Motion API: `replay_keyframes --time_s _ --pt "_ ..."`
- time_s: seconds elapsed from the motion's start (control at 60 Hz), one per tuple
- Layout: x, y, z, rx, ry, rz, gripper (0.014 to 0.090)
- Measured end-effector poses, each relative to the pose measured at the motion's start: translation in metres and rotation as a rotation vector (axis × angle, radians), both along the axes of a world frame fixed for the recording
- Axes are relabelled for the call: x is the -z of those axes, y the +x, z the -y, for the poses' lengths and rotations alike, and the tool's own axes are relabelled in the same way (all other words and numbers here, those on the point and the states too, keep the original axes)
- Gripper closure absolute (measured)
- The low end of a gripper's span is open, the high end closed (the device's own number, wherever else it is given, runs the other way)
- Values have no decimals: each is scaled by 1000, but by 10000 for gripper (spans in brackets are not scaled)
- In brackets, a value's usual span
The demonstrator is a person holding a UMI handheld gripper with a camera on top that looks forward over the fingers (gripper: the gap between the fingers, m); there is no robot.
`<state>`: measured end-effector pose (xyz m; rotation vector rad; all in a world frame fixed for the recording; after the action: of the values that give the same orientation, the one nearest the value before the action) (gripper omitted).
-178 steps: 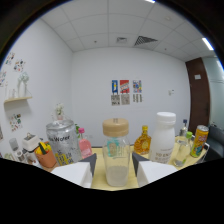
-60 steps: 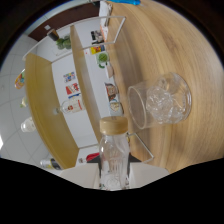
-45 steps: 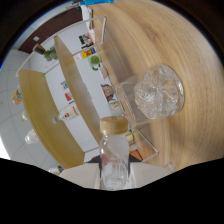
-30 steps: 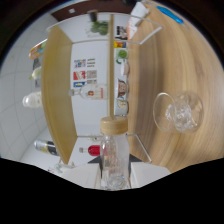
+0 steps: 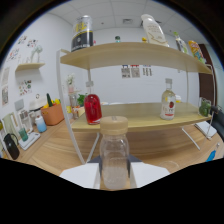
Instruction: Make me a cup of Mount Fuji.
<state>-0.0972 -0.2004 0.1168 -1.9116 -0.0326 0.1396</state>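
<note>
My gripper (image 5: 114, 176) is shut on a clear plastic bottle (image 5: 114, 157) with a tan lid (image 5: 114, 125). The bottle stands upright between the white fingers (image 5: 79, 175) and looks nearly empty. Beyond it stands a two-level wooden shelf (image 5: 145, 119). A red-filled bottle (image 5: 93, 108) is on the lower board to the left. A clear bottle with a red label (image 5: 168, 104) is on the same board to the right. No cup or glass is in view.
The top board carries a dark canister (image 5: 82, 34), a white bottle (image 5: 152, 27) and more bottles toward the right. An orange pot (image 5: 51, 114) and small containers stand on the wooden table (image 5: 57, 155) left of the shelf. The shelf's white legs (image 5: 82, 150) rise just ahead.
The view has swung from tipped over a glass cup on the table back to upright, facing the shelf. The glass has left the view. The bottle's white contents from earlier are mostly gone.
</note>
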Motion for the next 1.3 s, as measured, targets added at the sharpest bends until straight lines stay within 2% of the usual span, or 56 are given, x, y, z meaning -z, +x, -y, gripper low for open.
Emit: replay_keyframes --time_s 0.233,0.65,0.75,0.867,0.933,0.95,1.183,1.3 --pt "55 -2 1 -1 -92 74 652" --pt "61 -2 22 -15 -80 53 620" --pt "62 -2 29 -23 -99 59 608" --pt "57 -1 38 -24 -136 55 416" --pt "47 3 47 -23 -148 58 204" --pt "43 5 49 -20 -150 59 179" --pt "-25 39 84 17 -92 76 184" --pt "-32 73 95 71 -111 93 184"
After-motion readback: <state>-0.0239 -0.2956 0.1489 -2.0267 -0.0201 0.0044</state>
